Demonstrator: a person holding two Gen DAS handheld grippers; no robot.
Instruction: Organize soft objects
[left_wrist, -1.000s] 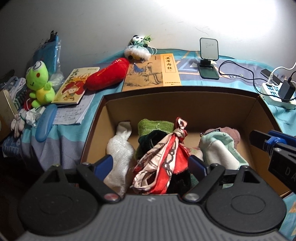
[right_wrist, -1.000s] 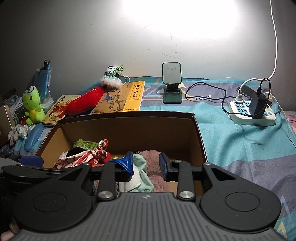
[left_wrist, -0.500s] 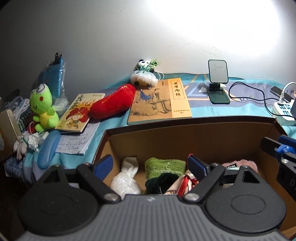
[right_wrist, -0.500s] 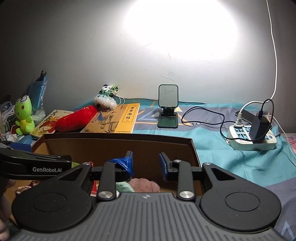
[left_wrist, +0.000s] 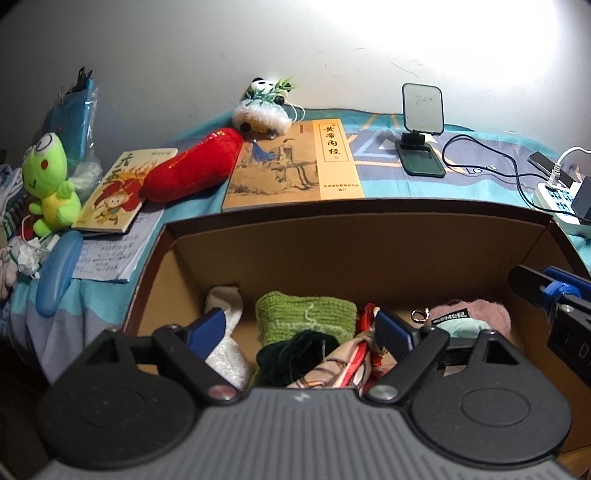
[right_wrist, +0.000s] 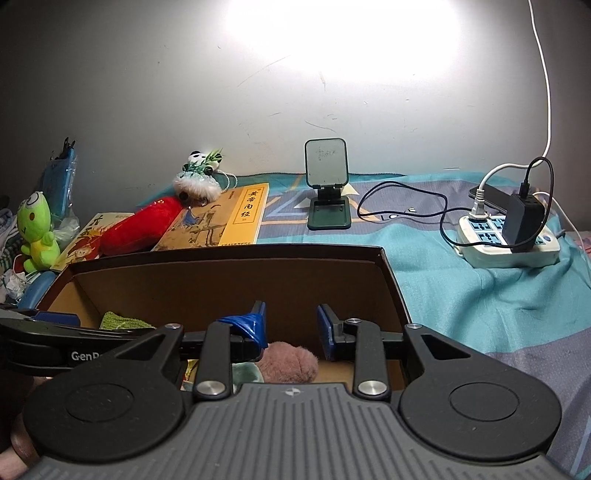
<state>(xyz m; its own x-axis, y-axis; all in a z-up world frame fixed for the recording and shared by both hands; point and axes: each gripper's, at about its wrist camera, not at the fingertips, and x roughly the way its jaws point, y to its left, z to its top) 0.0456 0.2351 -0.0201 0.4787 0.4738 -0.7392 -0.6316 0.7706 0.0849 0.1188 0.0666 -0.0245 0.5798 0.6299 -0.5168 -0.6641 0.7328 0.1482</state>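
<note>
Cardboard box (left_wrist: 354, 236) already holds green knit (left_wrist: 304, 310), scarf (left_wrist: 343, 363), pink plush (right_wrist: 290, 360); red plush (left_wrist: 192, 170), frog toy (left_wrist: 50, 184), panda toy (left_wrist: 264, 107) left along the bed's far edge. Left gripper (left_wrist: 299, 332) and right gripper (right_wrist: 290, 325) fingers spread, pinching nothing

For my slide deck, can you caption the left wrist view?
Open left gripper above a cardboard box holding a green knit piece, scarf and pink plush.

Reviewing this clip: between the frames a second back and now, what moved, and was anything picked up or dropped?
Both tools pulled back from the cardboard box: a second ago the left tool looked down on the patterned scarf; now it sees more of the wall. The right tool drew back likewise. Nothing was gripped or released; both stand open and empty. The box contents, red plush and frog stayed put.
</note>
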